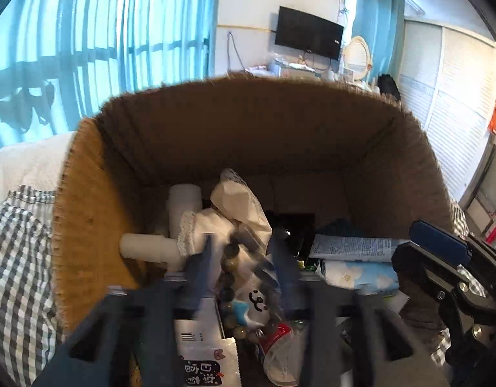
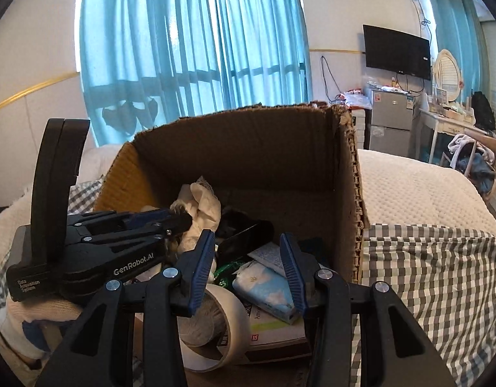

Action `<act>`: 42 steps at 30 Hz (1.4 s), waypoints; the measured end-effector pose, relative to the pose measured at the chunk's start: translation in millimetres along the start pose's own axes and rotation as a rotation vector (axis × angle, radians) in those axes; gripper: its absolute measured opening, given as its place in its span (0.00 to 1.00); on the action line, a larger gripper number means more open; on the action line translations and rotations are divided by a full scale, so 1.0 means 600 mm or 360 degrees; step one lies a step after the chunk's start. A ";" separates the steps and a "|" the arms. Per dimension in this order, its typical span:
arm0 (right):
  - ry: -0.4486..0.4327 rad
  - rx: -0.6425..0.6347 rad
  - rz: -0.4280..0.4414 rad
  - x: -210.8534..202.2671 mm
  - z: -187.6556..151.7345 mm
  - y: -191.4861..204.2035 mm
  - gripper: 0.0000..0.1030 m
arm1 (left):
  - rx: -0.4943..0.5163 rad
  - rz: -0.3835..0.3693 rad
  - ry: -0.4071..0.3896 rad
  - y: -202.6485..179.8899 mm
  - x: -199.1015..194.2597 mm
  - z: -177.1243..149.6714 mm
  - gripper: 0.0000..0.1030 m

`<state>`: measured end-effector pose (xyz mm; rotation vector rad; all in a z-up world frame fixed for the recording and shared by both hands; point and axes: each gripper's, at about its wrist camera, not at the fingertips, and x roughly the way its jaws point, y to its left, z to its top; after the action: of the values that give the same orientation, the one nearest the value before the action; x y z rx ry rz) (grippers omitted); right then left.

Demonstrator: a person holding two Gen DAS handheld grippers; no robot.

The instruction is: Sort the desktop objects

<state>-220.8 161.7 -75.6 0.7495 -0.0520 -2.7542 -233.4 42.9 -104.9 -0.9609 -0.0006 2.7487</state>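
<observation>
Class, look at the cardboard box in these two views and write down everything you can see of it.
The cardboard box is brown corrugated board, open at the top, with rough, torn upper edges and no flaps showing. It stands upright on grey-and-white checked cloth over a cream bedspread. Its inner walls look bare and ribbed. Mixed items fill the bottom. The left tool reaches in over the near side; the right tool is open at its near edge.

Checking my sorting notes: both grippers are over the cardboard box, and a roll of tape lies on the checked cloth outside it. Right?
Not quite. The roll of tape lies inside the cardboard box, not on the checked cloth, as the right wrist view shows. The left gripper and right gripper are indeed over it.
</observation>
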 end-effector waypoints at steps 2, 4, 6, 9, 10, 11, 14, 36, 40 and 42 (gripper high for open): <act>-0.0028 0.0006 -0.0011 -0.015 0.006 0.006 0.41 | -0.0014 0.0019 -0.0063 0.001 -0.022 0.002 0.66; -0.0055 0.0011 -0.0015 -0.028 0.013 0.011 0.41 | -0.0008 0.0039 -0.0079 0.000 -0.037 0.006 0.66; -0.0090 0.0004 -0.0021 -0.048 0.022 0.020 0.41 | -0.0020 0.0039 -0.0106 0.003 -0.062 0.011 0.68; -0.0151 -0.0016 -0.0038 -0.083 0.036 0.036 0.41 | -0.0028 0.0034 -0.0182 0.005 -0.113 0.017 0.84; -0.0168 -0.0020 -0.0040 -0.094 0.041 0.041 0.41 | -0.0029 0.0037 -0.0216 0.006 -0.133 0.019 0.85; -0.0188 -0.0022 -0.0041 -0.110 0.045 0.048 0.41 | -0.0028 0.0037 -0.0246 0.006 -0.155 0.019 0.88; -0.0237 -0.0032 -0.0039 -0.145 0.053 0.068 0.48 | -0.0028 0.0045 -0.0320 0.009 -0.211 0.025 0.97; -0.0387 0.0029 -0.0061 -0.365 -0.034 0.164 0.83 | 0.0009 0.0187 -0.0490 0.007 -0.410 -0.035 1.00; -0.0389 -0.0029 -0.0173 -0.374 -0.056 0.164 0.87 | -0.0046 0.0140 -0.0434 0.011 -0.403 -0.064 1.00; -0.0387 -0.0003 -0.0185 -0.378 -0.066 0.159 0.92 | -0.0035 0.0134 -0.0458 0.004 -0.400 -0.084 1.00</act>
<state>11.0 135.8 11.7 0.4253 -0.0574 -2.9419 -20.8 -14.7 3.0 -0.5742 -0.0397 2.9448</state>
